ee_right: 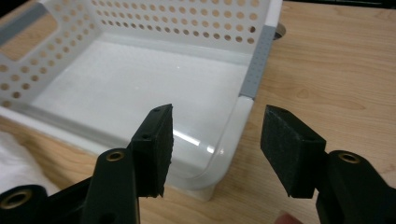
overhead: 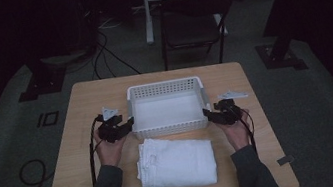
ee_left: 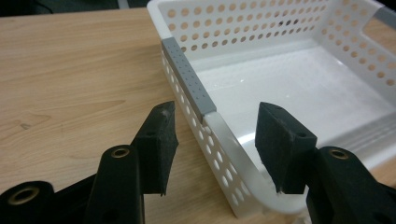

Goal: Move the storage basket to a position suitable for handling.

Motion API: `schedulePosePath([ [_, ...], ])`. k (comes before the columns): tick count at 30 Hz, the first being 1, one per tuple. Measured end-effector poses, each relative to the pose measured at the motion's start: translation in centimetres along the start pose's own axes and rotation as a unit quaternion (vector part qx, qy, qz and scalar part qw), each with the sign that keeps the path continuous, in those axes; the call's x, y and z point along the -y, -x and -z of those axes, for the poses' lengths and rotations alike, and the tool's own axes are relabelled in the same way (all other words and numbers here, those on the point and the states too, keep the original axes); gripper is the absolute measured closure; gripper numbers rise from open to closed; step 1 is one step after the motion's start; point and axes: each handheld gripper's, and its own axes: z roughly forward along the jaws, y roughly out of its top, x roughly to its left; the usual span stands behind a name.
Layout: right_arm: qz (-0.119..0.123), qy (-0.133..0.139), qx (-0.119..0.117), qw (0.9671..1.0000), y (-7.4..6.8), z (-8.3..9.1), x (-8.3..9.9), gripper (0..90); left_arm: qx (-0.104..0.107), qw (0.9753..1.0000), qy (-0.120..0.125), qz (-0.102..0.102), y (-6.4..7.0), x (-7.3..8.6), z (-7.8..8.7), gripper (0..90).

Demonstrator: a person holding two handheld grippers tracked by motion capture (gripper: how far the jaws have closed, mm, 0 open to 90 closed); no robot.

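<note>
**Both grippers poised at the basket's near corners**

A white perforated basket (overhead: 167,107) stands empty on the tabletop (overhead: 79,99), with a folded white towel (overhead: 176,163) lying just in front of it, nearer the person. The left gripper (overhead: 120,127) sits at the basket's near left corner, and the right gripper (overhead: 214,113) at its near right corner. In the left gripper view the jaws stand apart, straddling the rounded corner rim of the basket (ee_left: 224,135), one jaw outside the wall and one inside. The right gripper view shows the same: jaws apart on either side of the basket (ee_right: 238,126) corner rim, not pressing on it.

The step in hand looks like taking hold of the basket with both grippers. The next move would call for closing each pair of jaws squarely on the thin plastic wall, both sides together, so the basket does not twist or slide against the towel.
</note>
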Motion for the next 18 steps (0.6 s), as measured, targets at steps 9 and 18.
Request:
schedulePosePath([
  [9,0.027,0.014,0.003,0.9995,-1.1,2.3,0.5,42.9,0.019,0.9998,0.007,0.003,0.6,1.2,1.7,43.2],
  [18,0.048,-0.005,-0.017,0.9987,-1.9,3.7,3.6,41.5,0.026,0.9995,0.000,-0.017,2.3,2.5,3.4,42.1],
])
